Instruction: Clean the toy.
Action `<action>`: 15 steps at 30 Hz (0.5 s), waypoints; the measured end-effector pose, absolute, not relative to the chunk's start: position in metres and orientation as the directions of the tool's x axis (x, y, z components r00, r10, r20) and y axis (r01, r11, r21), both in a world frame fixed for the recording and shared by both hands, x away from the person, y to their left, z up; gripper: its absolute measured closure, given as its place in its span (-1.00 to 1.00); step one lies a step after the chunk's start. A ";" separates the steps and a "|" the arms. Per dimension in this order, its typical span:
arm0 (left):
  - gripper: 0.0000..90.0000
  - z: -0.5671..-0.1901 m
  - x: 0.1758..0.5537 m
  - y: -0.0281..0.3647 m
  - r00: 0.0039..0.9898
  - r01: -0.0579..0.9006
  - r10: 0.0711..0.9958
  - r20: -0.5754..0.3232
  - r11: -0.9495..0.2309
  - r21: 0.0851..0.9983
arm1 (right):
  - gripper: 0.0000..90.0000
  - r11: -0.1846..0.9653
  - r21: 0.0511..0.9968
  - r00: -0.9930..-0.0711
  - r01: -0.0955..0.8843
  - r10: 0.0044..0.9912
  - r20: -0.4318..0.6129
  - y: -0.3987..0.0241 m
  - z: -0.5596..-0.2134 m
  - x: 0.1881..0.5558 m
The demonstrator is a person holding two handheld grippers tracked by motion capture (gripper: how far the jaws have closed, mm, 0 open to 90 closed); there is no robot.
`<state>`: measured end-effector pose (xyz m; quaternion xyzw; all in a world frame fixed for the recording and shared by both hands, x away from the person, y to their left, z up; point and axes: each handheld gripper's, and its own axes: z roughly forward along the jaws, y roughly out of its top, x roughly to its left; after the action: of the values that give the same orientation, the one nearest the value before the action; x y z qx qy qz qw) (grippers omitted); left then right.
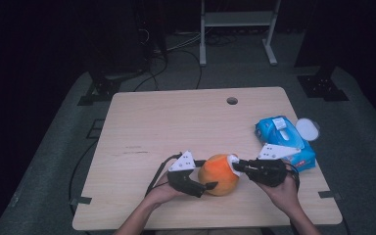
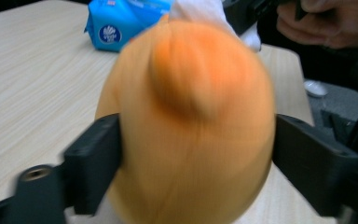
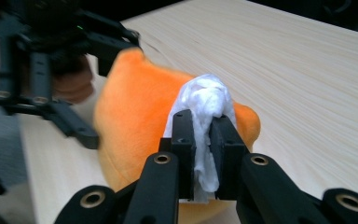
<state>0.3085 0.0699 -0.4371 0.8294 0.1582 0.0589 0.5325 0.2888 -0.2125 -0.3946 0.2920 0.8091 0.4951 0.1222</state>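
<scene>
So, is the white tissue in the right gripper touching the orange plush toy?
Touching. In the right gripper view the white tissue, pinched in the right gripper, lies pressed on the orange plush toy with no gap between them.

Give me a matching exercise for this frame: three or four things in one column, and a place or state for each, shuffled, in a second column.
Things:
1. orange plush toy
2. white wipe
3. blue wipes pack
4. round hole

Places or states:
A. lies on the table beyond the right gripper
B. sits in the tabletop near the far edge
C. pinched between the right gripper's jaws, against the toy
D. sits between the wide-spread jaws of the left gripper

Pairs: 1-D, 2-C, 3-A, 4-B
</scene>
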 end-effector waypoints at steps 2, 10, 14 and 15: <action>-0.68 -0.441 0.307 0.064 0.940 0.195 0.336 -0.056 -0.396 0.897 | 0.80 0.331 0.874 -0.801 0.357 0.589 0.104 -0.212 -0.394 0.287; -0.26 -0.429 0.308 0.072 0.925 0.185 0.378 -0.033 -0.375 0.908 | 0.80 0.322 0.899 -0.868 0.296 0.483 0.113 -0.189 -0.385 0.273; -0.24 -0.434 0.306 0.072 0.927 0.175 0.375 -0.011 -0.405 0.898 | 0.80 0.359 0.888 -0.867 0.287 0.491 0.082 -0.186 -0.389 0.276; -0.24 -0.434 0.306 0.071 0.929 0.168 0.369 -0.007 -0.405 0.899 | 0.80 0.351 0.888 -0.861 0.296 0.501 0.089 -0.189 -0.389 0.277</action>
<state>0.3058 0.0713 -0.4344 0.8325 0.1614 0.0966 0.5211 0.2773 -0.1887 -0.3889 0.2445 0.8157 0.5147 0.0995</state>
